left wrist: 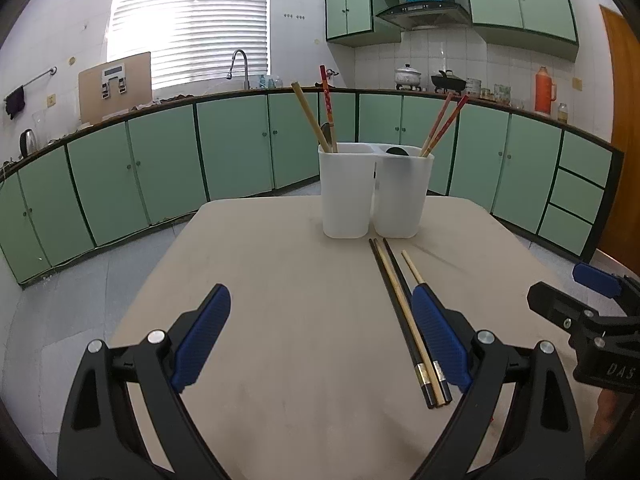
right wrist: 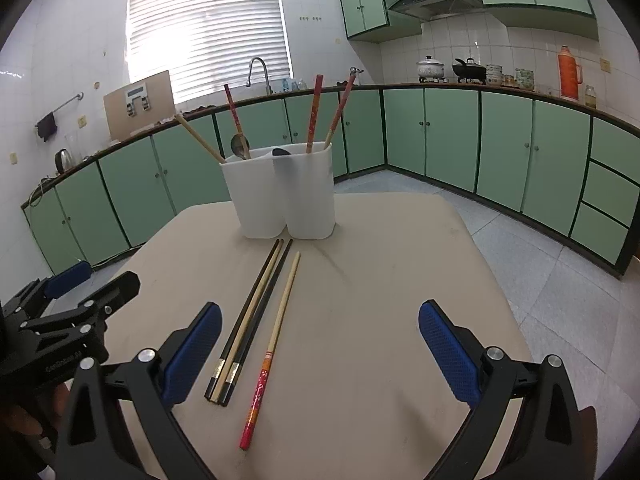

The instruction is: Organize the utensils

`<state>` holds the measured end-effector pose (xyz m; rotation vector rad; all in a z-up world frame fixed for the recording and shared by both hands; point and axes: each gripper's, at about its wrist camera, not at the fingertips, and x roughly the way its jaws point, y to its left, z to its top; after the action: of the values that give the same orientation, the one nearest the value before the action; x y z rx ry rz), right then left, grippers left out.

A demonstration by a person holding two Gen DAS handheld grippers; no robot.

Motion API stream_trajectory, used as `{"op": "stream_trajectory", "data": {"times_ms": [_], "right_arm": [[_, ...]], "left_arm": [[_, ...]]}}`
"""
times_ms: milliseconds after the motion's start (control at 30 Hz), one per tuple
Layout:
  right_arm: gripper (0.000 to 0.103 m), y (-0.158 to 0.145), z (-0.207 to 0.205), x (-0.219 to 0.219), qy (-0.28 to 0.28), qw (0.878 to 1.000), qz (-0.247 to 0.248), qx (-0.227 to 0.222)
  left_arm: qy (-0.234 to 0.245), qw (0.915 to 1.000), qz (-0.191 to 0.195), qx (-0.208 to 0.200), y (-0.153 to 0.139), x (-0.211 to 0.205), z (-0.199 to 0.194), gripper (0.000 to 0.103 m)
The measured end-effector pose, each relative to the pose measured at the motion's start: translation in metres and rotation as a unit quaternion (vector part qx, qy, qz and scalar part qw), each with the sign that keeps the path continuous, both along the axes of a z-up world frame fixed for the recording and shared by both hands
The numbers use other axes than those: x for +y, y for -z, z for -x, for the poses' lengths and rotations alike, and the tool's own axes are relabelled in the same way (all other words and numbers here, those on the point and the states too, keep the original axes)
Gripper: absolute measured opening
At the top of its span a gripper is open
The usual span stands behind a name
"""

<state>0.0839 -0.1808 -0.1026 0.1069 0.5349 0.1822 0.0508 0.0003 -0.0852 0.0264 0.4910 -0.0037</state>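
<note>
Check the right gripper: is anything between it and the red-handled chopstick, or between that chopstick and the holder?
Nothing visible blocks either. The right gripper is open, with the red-handled chopstick lying between its fingers. Bare table runs from the chopstick tip to the white holder; the three chopsticks lie alongside.

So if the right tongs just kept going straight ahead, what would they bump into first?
Probably nothing on the bare table at first. The open right tongs point a bit right of the loose chopsticks, so the first thing ahead looks like the white utensil holder, though depth is hard to judge.
</note>
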Motion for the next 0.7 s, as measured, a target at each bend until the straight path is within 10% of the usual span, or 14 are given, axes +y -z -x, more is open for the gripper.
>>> {"op": "stream_trajectory", "data": {"times_ms": [333,700], "right_arm": [[0.096,0.011,0.01,0.014,-0.008,1.0,0.008,0.008],[0.063,0.028,0.02,0.024,-0.008,0.999,0.004,0.041]], "left_arm": [[-0.006,1.0,0.004,0.006,0.005,0.0,0.004,0.089],[-0.02,0.9993,0.012,0.03,0.024,0.009,0.014,0.089]]}}
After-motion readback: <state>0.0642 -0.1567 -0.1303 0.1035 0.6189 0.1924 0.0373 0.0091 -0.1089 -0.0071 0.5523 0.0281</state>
